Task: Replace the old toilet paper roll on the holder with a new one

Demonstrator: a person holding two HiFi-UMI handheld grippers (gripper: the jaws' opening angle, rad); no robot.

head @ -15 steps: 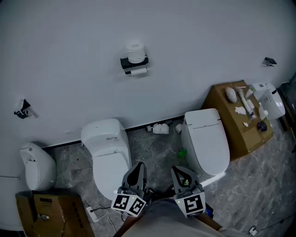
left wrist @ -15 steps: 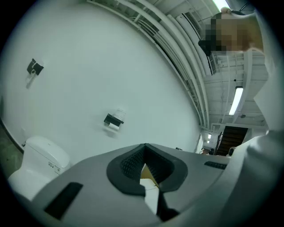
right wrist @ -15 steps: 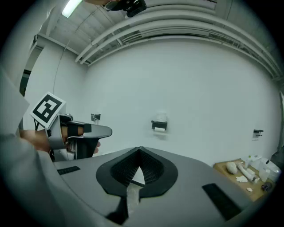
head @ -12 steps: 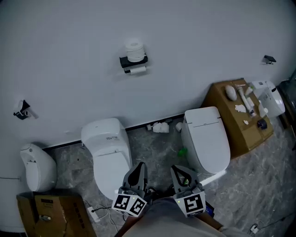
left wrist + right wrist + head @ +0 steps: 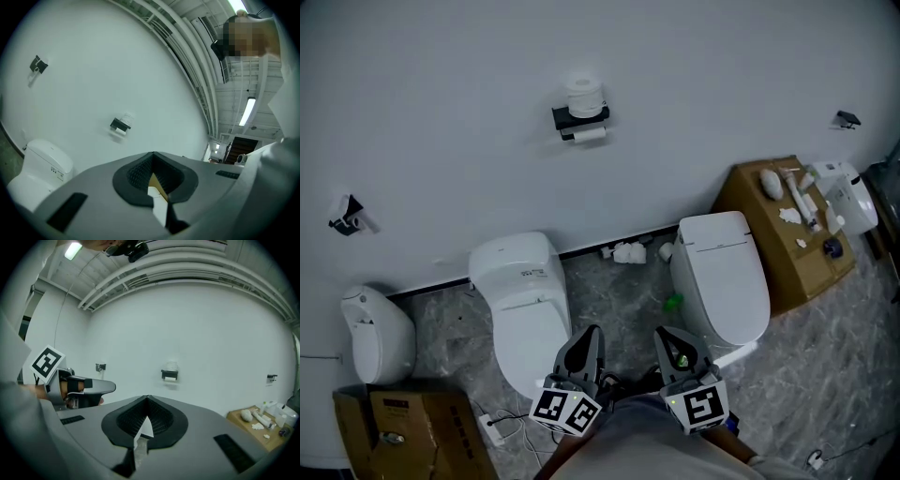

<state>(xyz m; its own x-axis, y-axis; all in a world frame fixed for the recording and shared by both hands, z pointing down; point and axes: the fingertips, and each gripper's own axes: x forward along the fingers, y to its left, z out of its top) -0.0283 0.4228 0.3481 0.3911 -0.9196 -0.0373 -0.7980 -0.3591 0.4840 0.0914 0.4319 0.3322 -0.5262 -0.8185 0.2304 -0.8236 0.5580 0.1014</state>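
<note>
White toilet paper roll (image 5: 584,97) stands atop a black wall-mounted holder (image 5: 577,117), well ahead of and above both grippers. The left gripper (image 5: 587,339) and right gripper (image 5: 671,341) sit side by side, jaws pressed together, holding nothing.

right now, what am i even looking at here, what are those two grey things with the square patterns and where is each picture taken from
No robot here: a person holds a two-jaw gripper in each hand. The head view looks down from a camera on their head. The left gripper and right gripper show at the bottom, and the patterned cubes are part of them. The other two pictures come from cameras riding on each gripper, looking along its jaws. Both are shut and hold nothing. On the wall ahead is the paper holder, with a roll standing on top. On the floor stand toilets.
</note>
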